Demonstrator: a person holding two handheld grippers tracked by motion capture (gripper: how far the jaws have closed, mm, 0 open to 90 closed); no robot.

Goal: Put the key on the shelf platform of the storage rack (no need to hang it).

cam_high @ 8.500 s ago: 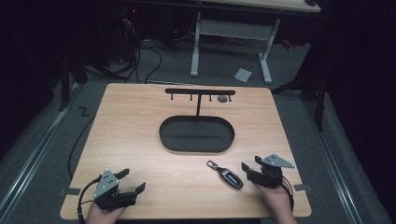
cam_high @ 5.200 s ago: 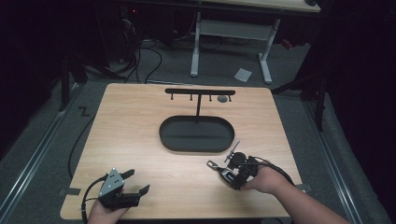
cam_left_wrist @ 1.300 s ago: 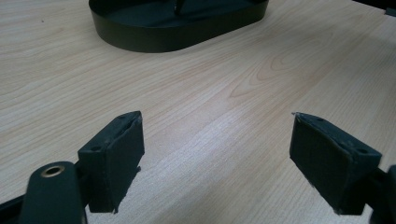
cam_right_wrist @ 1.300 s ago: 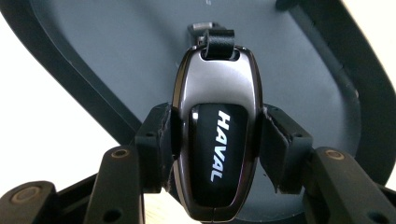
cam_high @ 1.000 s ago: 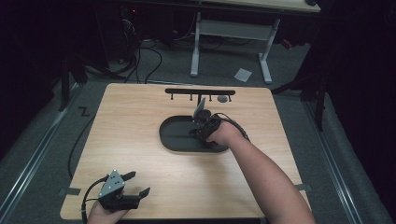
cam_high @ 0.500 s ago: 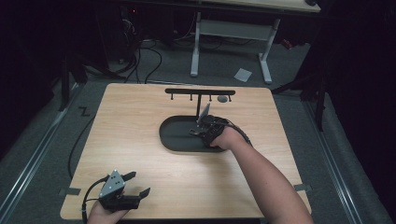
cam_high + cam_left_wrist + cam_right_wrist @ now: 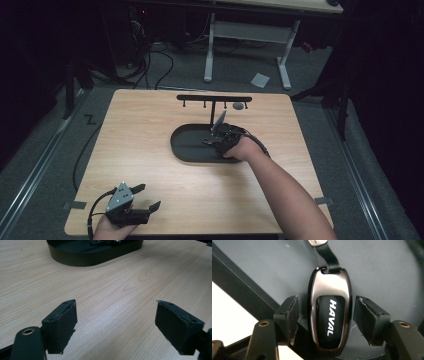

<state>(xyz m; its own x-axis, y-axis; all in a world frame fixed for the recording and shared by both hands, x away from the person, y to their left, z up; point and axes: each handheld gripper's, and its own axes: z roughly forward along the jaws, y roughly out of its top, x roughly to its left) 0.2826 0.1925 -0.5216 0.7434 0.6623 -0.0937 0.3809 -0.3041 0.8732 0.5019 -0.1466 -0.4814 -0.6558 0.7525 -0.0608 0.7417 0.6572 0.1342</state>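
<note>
Key fob lies flat in the black tray mid-counter, between the parted jaws of the right gripper, suggesting release there, while the left gripper rests wide-jawed, unloaded, at the near edge.

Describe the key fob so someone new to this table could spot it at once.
Find the black oval tray mid-table, below the T-shaped hook rack. The key fob lies in its right end between the right gripper's parted jaws: glossy metal-edged shell, white HAVAL lettering, black strap.
</note>
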